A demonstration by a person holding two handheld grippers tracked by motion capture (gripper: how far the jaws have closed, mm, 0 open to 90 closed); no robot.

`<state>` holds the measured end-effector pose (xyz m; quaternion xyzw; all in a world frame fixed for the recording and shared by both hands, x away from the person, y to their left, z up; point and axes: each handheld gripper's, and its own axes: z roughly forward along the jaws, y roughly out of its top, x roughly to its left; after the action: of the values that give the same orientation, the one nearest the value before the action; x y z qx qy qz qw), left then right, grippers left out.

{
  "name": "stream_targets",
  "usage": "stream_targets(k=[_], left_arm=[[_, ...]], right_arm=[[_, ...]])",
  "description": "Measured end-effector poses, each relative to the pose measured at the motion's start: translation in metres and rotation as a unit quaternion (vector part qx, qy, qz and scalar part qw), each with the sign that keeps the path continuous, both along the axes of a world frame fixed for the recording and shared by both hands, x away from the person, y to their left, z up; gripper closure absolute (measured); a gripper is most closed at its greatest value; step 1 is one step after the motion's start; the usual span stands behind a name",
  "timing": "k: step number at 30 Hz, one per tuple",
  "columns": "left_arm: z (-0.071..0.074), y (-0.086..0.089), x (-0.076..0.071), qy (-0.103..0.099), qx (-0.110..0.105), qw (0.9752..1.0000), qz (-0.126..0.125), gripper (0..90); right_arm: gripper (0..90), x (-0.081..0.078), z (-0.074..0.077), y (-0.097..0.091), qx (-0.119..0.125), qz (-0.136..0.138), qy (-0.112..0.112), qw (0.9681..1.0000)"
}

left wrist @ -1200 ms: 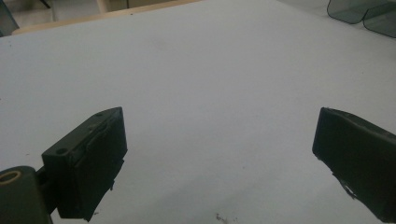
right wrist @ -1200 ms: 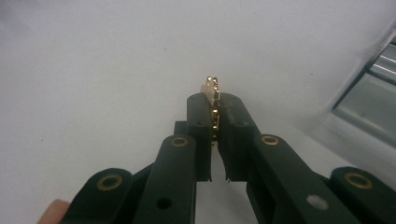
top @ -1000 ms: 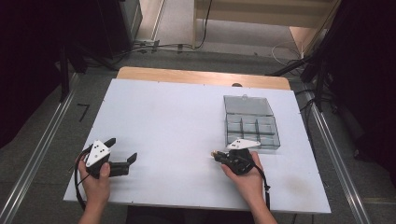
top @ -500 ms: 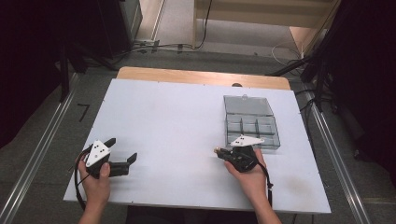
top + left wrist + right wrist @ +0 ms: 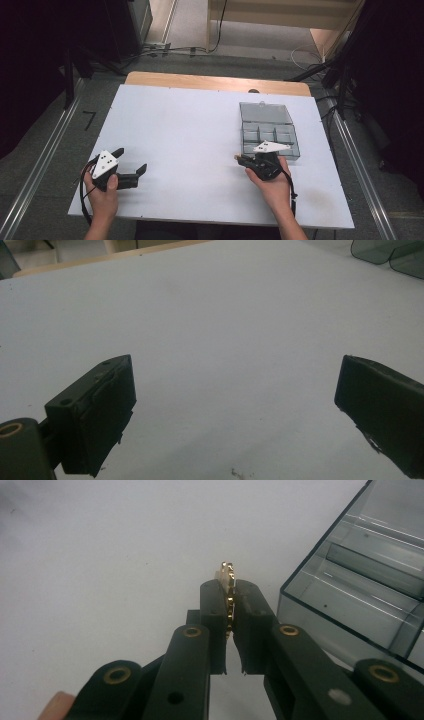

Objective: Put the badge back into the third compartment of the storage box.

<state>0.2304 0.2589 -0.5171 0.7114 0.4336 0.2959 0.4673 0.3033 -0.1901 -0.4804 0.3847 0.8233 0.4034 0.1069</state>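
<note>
My right gripper (image 5: 241,159) sits at the near right of the table (image 5: 200,130), and its jaws are clamped tight on a small gold part (image 5: 228,587), thin and toothed along its edge, poking up past the tips in the right gripper view. I cannot tell exactly what the part is. Just at two o'clock from those jaws in that same view is the box (image 5: 360,580), a clear grey plastic organiser with dividers, its near corner close beside my pads but not touching them. From the high view the box (image 5: 270,132) lies at about one o'clock from my right hand (image 5: 272,182), lid folded open toward the far edge, compartments facing up. Over at the near left, my left gripper (image 5: 131,163) rests low above the table in my left hand (image 5: 102,192), jaws spread wide apart with nothing between them. In the left gripper view, bare white tabletop (image 5: 215,330) runs out between the two black pads (image 5: 107,410), and the box's lid (image 5: 390,255) peeks in at one o'clock, well apart. The two grippers are well apart from each other across the near edge.
</note>
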Motion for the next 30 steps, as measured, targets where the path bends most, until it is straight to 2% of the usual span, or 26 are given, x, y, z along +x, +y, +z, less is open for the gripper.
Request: stream_targets(k=[30], left_arm=[[0.000,0.000,0.000,0.000,0.003,1.0000,0.000,3.5]], right_arm=[[81.7,0.016,0.005,-0.024,0.014,-0.030,0.003,0.9995]])
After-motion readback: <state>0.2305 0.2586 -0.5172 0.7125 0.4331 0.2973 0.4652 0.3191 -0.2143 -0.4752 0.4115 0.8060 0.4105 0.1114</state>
